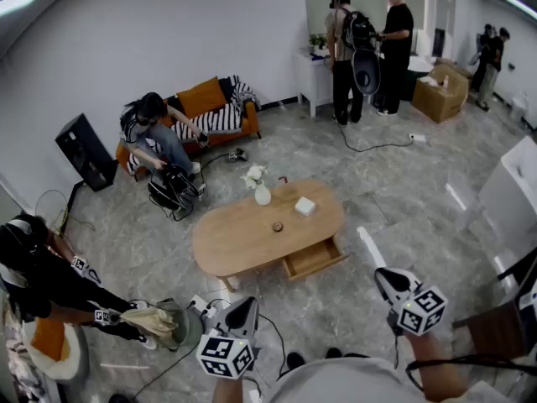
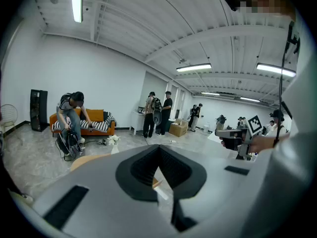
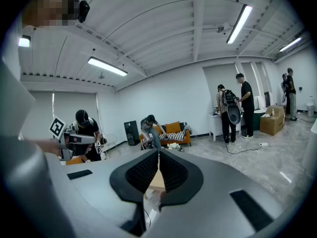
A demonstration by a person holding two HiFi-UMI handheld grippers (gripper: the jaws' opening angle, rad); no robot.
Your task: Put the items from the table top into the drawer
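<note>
three things sat on the oval wooden table (image 1: 243,243), well ahead of us: a white vase (image 1: 263,196) with flowers at its far edge, a small white box (image 1: 304,206) to the right of it, and a little dark round piece (image 1: 277,227) near the middle. the drawer (image 1: 312,259) stood pulled out on the side facing us, just below the box, and as far as we could see it held nothing. neither tool had anything. the left gripper (image 2: 159,147) had its jaws tip to tip, with only floor and table showing past them, and the right gripper (image 3: 158,150) was closed up the same way, empty. both were held low in front of us, well apart from the table, so we judged that the job had not begun and that the step in hand was the approach. to do it well we would come up on the drawer side and spread the jaws before reaching in, not over the item. the box looked the easy first pick, being closest to the drawer. the round piece was too small for us to tell how it would take a grip. the vase we would take low on its body and keep upright.
</note>
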